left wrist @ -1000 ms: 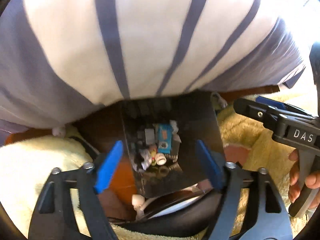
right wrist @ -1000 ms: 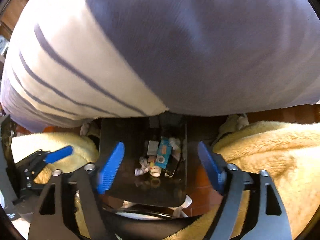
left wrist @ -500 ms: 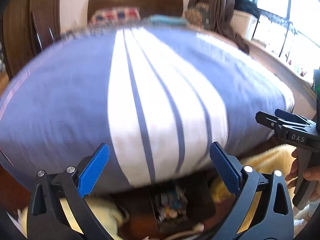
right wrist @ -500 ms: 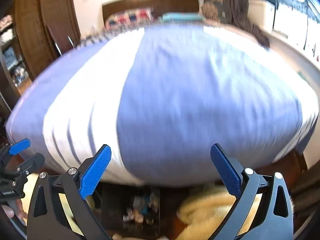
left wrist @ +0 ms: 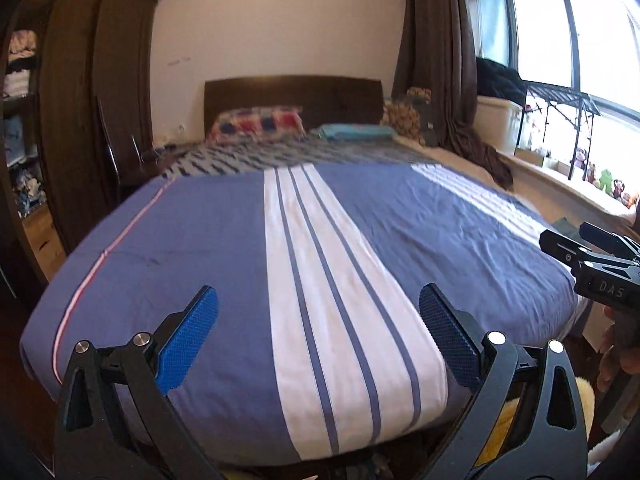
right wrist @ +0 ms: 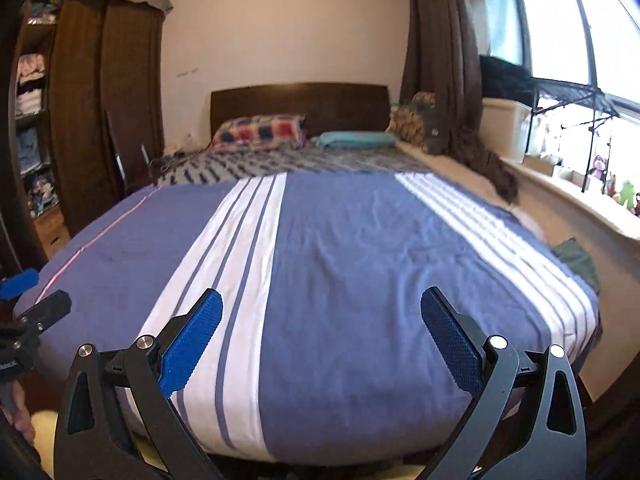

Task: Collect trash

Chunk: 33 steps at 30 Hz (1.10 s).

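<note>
**Left wrist view: both tools up over the bed, no trash in reach**

Left wrist view looks level across the wide bed with the blue-and-white striped cover [left wrist: 320, 260], and your left gripper [left wrist: 318, 316] has its blue-padded jaws spread wide with nothing between them. Your right gripper [right wrist: 321, 318] shows the same in its own view: jaws fully apart, empty, hanging over the near end of that bed.

You look to be between pickups, or scanning for the next piece. No trash is plainly visible on the bed cover. The only hint is a small, blurred clutter of bits [left wrist: 376, 470] on the floor below the bed's near edge, under and behind the left jaws, too cut off to identify.

The next move, as a judgement, calls for tipping one tool down toward the foot of the bed to find a piece, then lining the open jaws on either side of it before closing.
</note>
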### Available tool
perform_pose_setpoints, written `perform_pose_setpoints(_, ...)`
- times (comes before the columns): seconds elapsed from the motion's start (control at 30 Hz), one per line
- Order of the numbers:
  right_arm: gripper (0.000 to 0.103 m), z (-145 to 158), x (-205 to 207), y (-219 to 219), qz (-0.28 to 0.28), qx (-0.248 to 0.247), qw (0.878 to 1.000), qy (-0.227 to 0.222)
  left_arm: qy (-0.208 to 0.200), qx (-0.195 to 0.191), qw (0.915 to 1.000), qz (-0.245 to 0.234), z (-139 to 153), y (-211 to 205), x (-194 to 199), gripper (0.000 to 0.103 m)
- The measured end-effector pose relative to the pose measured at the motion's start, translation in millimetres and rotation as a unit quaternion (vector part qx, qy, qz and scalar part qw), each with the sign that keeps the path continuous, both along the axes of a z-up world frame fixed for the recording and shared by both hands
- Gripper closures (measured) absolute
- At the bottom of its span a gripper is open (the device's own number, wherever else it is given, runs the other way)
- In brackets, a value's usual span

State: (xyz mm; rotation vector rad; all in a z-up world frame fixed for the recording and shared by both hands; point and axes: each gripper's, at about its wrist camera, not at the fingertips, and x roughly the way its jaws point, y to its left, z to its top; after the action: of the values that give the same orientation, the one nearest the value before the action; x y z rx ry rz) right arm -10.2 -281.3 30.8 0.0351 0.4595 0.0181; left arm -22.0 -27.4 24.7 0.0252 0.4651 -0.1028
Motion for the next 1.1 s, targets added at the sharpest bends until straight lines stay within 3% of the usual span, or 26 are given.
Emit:
perform_pose_setpoints(0.13,0.003,23,-11,-6,-0.024,-0.002,0.999,-0.035,-0.032,0.005,0.9994,0.014,23,1,-7,0.008)
perform_pose_setpoints(0.37,0.003,38,-19,-4,-0.037,-0.012,0.998,-0.047,-0.071,0.012,0.9968,0.034,47,2,-20,0.008)
perform_pose_setpoints(1.1,0.003,34,-26,5,-0.036,-0.001,0.999,-0.040,-0.058,-0.012,0.9976,0.035,38,16,-20,0.008)
